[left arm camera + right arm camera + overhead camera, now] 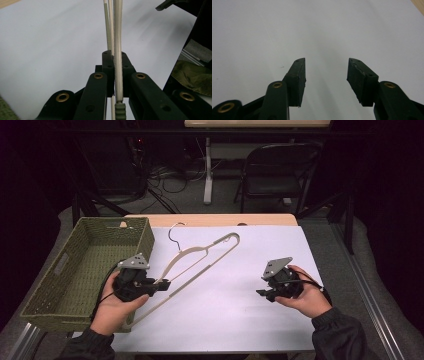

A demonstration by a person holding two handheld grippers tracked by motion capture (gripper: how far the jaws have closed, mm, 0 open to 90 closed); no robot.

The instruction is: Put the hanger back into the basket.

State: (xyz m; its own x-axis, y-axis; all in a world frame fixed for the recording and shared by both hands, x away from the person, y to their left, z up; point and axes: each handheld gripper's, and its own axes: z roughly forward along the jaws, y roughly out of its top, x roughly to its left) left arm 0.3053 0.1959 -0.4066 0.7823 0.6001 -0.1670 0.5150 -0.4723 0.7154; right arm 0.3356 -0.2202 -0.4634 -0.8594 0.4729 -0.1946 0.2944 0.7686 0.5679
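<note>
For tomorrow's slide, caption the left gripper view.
Left gripper shut on a cream hanger above the white table.

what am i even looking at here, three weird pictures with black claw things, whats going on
A person sits at a table with a hand-held gripper in each hand: black two-jaw tongs, each carrying a small camera. The wide picture is taken from above, looking down on the white table. The other two pictures come from those gripper cameras, looking out along the jaws.

On the table sits a green woven basket at the left, with a cream clothes hanger beside it.

The left hand-held gripper is shut on the hanger's lower end; its own picture shows the jaws pinching the cream hanger arm. The right hand-held gripper is open with nothing between its jaws, over bare table.
</note>
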